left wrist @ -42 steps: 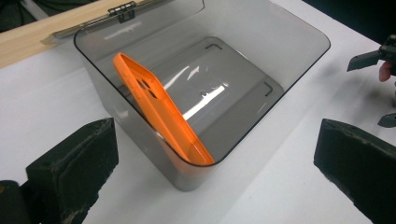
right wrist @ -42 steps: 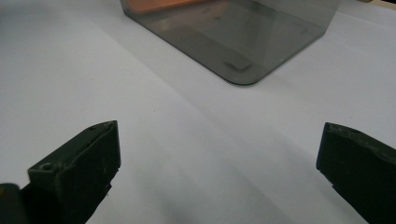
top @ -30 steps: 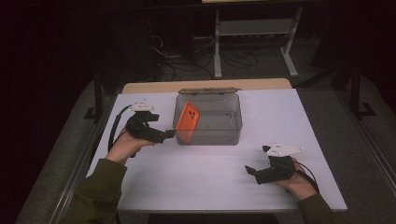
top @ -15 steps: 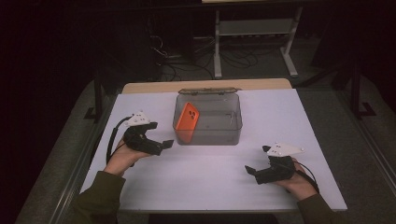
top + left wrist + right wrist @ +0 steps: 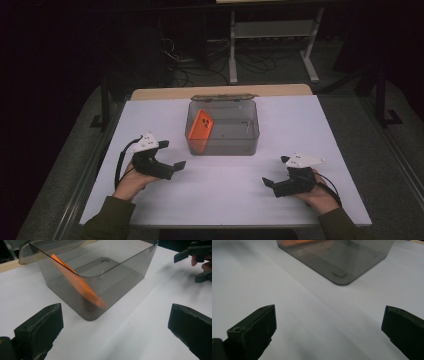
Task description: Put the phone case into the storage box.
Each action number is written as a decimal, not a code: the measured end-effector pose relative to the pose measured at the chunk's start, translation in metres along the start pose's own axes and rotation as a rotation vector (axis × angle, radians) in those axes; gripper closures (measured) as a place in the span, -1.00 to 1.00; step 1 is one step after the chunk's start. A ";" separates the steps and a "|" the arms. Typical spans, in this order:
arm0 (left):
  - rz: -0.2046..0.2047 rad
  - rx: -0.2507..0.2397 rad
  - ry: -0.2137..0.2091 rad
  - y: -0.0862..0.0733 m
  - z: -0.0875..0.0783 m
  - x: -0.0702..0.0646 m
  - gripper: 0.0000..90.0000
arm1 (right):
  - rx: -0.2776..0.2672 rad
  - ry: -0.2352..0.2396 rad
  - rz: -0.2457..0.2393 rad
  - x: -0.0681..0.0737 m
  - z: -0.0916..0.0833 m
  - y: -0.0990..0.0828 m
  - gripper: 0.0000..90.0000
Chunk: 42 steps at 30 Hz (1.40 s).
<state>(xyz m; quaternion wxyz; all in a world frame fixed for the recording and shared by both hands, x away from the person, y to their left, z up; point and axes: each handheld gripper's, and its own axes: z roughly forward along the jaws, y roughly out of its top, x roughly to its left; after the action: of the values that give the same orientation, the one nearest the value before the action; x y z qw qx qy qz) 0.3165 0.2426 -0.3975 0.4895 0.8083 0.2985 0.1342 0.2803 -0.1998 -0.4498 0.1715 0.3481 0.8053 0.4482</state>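
Note:
A clear grey plastic box stands in the middle of the white table, its lid folded back behind it. Inside, an orange phone leans tilted against the left wall. My left gripper rests open just left of the box's front corner, with nothing between its jaws. In the left gripper view the box and the slanted phone lie ahead of the wide-open left gripper. My right gripper sits open at the near right. In its own view the right gripper faces the box's corner.
A wooden strip edges the table's far side. Beyond it are a metal stand and cables on a dark floor. The other hand's gripper appears at the top right of the left gripper view.
My left gripper has drawn back from the box's left side toward the near edge of the table. The phone stays leaning in the box. The right gripper has not moved.

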 end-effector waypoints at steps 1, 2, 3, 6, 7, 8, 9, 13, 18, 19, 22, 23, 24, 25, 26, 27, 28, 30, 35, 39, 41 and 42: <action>0.000 -0.003 0.000 -0.003 0.000 -0.001 -1.00 | -0.001 0.000 0.000 0.000 0.000 0.000 -1.00; -0.001 -0.002 0.001 -0.005 0.001 -0.001 -1.00 | -0.001 0.000 -0.001 0.000 0.000 0.000 -1.00; -0.007 -0.009 -0.003 -0.008 0.001 -0.001 -1.00 | -0.001 -0.001 -0.001 0.000 0.000 0.000 -1.00; -0.008 -0.012 -0.007 -0.015 0.001 -0.003 -1.00 | 0.000 -0.002 0.000 0.000 0.000 0.000 -1.00; -0.008 -0.014 -0.008 -0.018 0.001 -0.004 -1.00 | 0.001 -0.001 0.001 0.000 0.000 0.000 -1.00; -0.005 -0.016 -0.008 -0.020 0.000 -0.005 -1.00 | 0.000 -0.002 0.000 0.000 0.000 0.000 -1.00; -0.005 -0.021 -0.009 -0.022 0.000 -0.005 -1.00 | 0.001 -0.003 0.001 0.000 0.000 0.000 -1.00; 0.004 -0.020 -0.011 -0.028 -0.002 -0.007 -1.00 | 0.004 -0.002 0.002 0.000 0.001 0.000 -1.00; 0.021 -0.005 0.009 -0.036 -0.003 -0.008 -1.00 | 0.006 -0.003 0.000 0.000 0.001 -0.001 -1.00; 0.024 -0.003 0.015 -0.037 -0.003 -0.008 -1.00 | 0.005 -0.004 0.000 0.000 0.001 -0.001 -1.00; 0.016 -0.008 0.017 -0.044 -0.004 -0.008 -1.00 | 0.007 -0.004 -0.002 0.000 0.001 -0.001 -1.00; 0.021 -0.002 0.021 -0.046 -0.004 -0.008 -1.00 | 0.008 -0.003 -0.002 0.000 0.001 -0.001 -1.00; 0.023 0.005 0.022 -0.047 -0.004 -0.009 -1.00 | 0.008 -0.003 -0.002 0.000 0.001 -0.001 -1.00; 0.025 0.011 0.023 -0.049 -0.003 -0.009 -1.00 | 0.008 -0.003 -0.002 0.000 0.001 -0.001 -1.00; 0.030 0.019 0.024 -0.050 -0.003 -0.010 -1.00 | 0.008 -0.003 -0.002 0.000 0.001 -0.001 -1.00; 0.036 0.023 0.026 -0.051 -0.003 -0.010 -1.00 | 0.008 -0.002 -0.004 0.000 0.001 -0.001 -1.00; 0.038 0.026 0.028 -0.052 -0.003 -0.011 -1.00 | 0.009 -0.003 -0.004 0.000 0.001 -0.001 -1.00; 0.048 0.036 0.027 -0.054 -0.003 -0.011 -1.00 | 0.009 -0.002 -0.005 0.001 0.001 -0.001 -1.00; 0.053 0.039 0.024 -0.055 -0.004 -0.013 -1.00 | 0.009 -0.001 -0.006 0.001 0.002 -0.001 -1.00; 0.050 0.041 0.023 -0.055 -0.005 -0.012 -1.00 | 0.011 -0.001 -0.007 0.001 0.002 -0.002 -1.00; 0.051 0.042 0.022 -0.056 -0.005 -0.012 -1.00 | 0.012 -0.001 -0.008 0.001 0.002 -0.002 -1.00; 0.051 0.041 0.022 -0.055 -0.005 -0.012 -1.00 | 0.013 -0.001 -0.011 0.001 0.002 -0.002 -1.00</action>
<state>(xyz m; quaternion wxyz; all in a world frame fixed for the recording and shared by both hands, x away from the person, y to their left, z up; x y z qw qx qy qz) 0.2851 0.2580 -0.4424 0.4658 0.8241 0.2857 0.1493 0.2801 -0.1986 -0.4522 0.1719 0.3450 0.8100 0.4419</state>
